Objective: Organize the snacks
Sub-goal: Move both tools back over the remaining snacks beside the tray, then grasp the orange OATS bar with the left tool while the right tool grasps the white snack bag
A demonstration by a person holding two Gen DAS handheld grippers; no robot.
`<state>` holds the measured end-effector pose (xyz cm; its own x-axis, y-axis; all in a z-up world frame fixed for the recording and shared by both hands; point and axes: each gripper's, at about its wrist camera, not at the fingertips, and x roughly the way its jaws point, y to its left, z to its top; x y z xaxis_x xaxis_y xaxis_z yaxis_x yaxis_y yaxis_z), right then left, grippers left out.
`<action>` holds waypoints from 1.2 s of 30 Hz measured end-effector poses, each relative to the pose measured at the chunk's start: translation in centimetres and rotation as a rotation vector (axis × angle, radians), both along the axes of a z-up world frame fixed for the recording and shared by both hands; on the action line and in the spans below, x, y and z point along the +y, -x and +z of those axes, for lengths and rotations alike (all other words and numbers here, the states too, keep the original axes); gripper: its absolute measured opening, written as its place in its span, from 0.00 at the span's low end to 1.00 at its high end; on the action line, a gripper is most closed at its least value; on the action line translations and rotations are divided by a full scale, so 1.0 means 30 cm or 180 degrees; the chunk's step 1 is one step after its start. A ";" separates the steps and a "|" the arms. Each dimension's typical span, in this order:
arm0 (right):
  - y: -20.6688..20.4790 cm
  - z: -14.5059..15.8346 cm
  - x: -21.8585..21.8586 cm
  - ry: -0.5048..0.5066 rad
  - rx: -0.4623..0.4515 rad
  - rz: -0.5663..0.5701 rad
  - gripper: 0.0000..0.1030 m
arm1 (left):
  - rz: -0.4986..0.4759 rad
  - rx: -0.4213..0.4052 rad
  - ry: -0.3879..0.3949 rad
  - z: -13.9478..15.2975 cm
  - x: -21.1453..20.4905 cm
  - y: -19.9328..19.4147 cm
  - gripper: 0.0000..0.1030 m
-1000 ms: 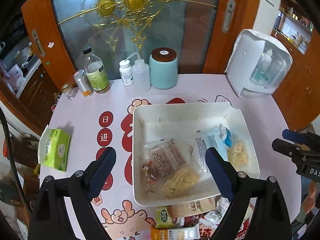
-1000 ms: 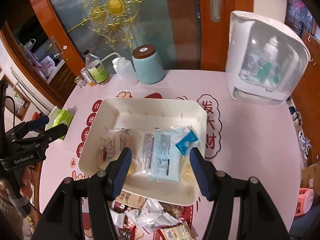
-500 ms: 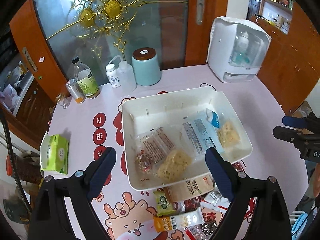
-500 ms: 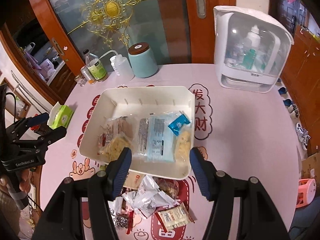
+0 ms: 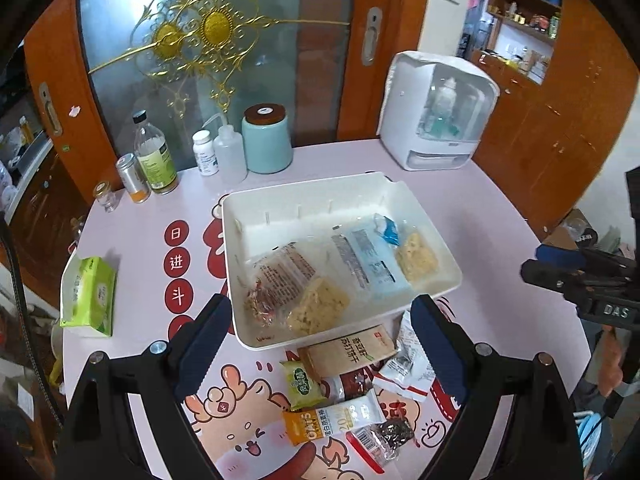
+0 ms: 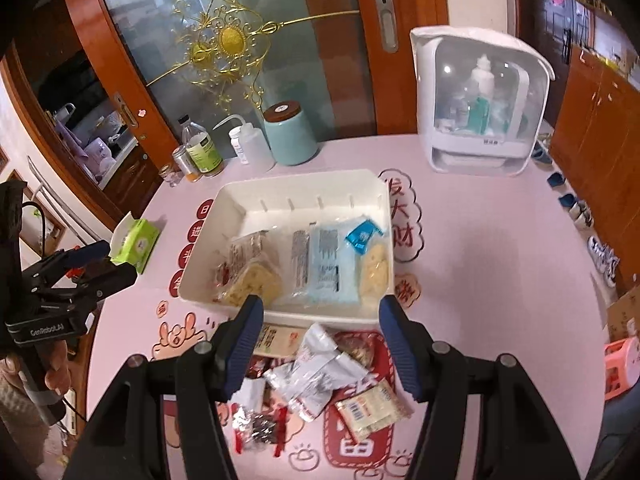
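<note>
Over the last second I have pulled both grippers up and back from the white bin (image 5: 428,216), so the loose packets along the near edge of the table (image 6: 500,264) have come into view. The left gripper (image 5: 320,344) is released, jaws wide and empty, hovering above that pile; the right gripper (image 6: 320,340) is likewise spread and holds nothing.

The bin sits mid-table with several snacks in its near half: a blue packet (image 5: 370,258), two pale crumbly cakes and a clear printed wrapper. My reading is that a drop is done and the next pick comes from the pile (image 6: 316,368) just outside the bin's near wall (an oat bar (image 5: 332,420), a tan biscuit pack (image 5: 352,350), crinkly silver wrappers).

The table wears a pink cartoon cloth. Along its far edge stand a teal canister (image 5: 267,140), bottles and a white cabinet-like appliance (image 6: 480,100); a green tissue pack (image 5: 88,292) lies at the left edge. Behind are orange wood doors with gilded glass.
</note>
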<state>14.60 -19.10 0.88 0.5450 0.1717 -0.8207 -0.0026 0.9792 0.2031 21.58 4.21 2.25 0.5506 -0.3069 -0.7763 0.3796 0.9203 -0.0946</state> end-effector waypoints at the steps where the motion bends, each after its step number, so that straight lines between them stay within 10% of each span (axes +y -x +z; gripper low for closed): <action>1: 0.006 -0.008 0.003 -0.0023 0.0010 -0.0007 0.59 | -0.0029 -0.0036 -0.0009 0.000 0.003 0.013 0.88; 12: 0.067 -0.139 0.039 -0.0134 0.0145 -0.0138 0.59 | -0.0649 -0.0091 -0.0291 -0.134 -0.025 0.120 0.88; 36: 0.054 -0.581 0.081 -0.0610 0.0911 -0.0539 0.59 | -0.1757 0.0900 -0.1187 -0.740 -0.146 0.146 0.88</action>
